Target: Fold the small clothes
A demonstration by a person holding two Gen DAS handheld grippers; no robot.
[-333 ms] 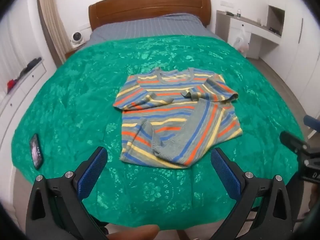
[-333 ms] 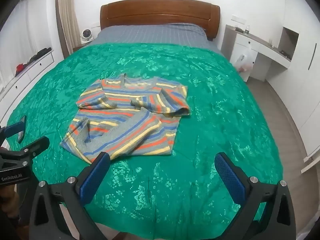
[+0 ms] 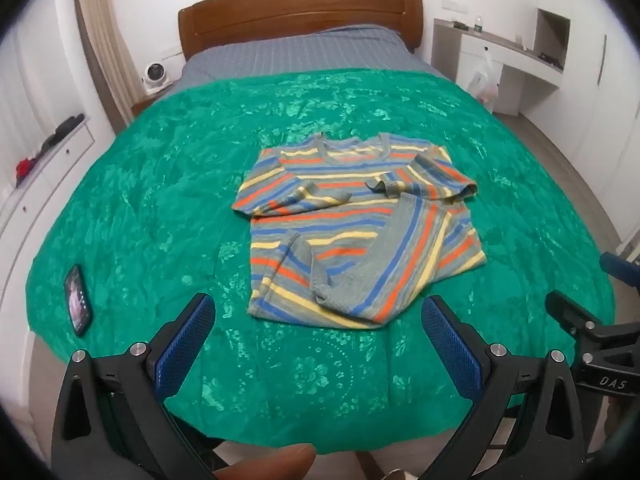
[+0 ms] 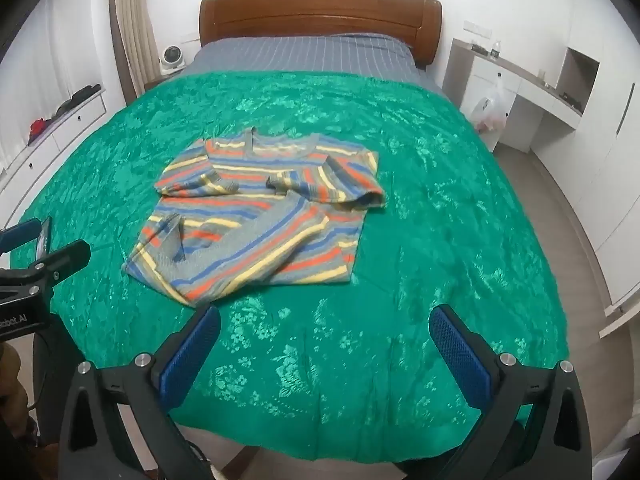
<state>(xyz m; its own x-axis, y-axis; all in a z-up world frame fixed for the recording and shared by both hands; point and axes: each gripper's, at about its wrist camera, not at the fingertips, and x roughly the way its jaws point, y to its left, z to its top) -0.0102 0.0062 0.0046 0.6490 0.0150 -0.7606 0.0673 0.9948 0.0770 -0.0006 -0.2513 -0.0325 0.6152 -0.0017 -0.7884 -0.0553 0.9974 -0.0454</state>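
Sweater: we are looking at a striped sweater point(image 3: 356, 232) lying flat on the green bedspread point(image 3: 160, 208), a little toward the foot of the bed, well short of the near edge.
Direction: its collar point(image 3: 352, 148) is pointing toward the wooden headboard point(image 3: 300, 12) and its hem is facing us, so its long axis is running head to foot along the bed.
Sleeves: both sleeves are lying folded across the chest; the lower right corner of the body is lying turned over diagonally, with its stripes running slantwise.
Left gripper: our left gripper point(image 3: 318, 344) is hovering above the near edge of the bedspread with its blue pads spread wide, gripping nothing; the sweater's hem is showing just beyond the fingertips.
Right gripper: our right gripper point(image 4: 324, 356) is also standing wide apart and empty, tilting down at the bedspread, with the sweater off to its left.
Edges: the bedspread is ending just below both grippers; a grey striped sheet point(image 3: 304, 52) is covering the head end.
Open room: we are seeing bare bedspread on every side of the sweater, widest to its right in the right wrist view.
Other things: a phone point(image 3: 77, 300) is lying near the left edge, well apart from the sweater.
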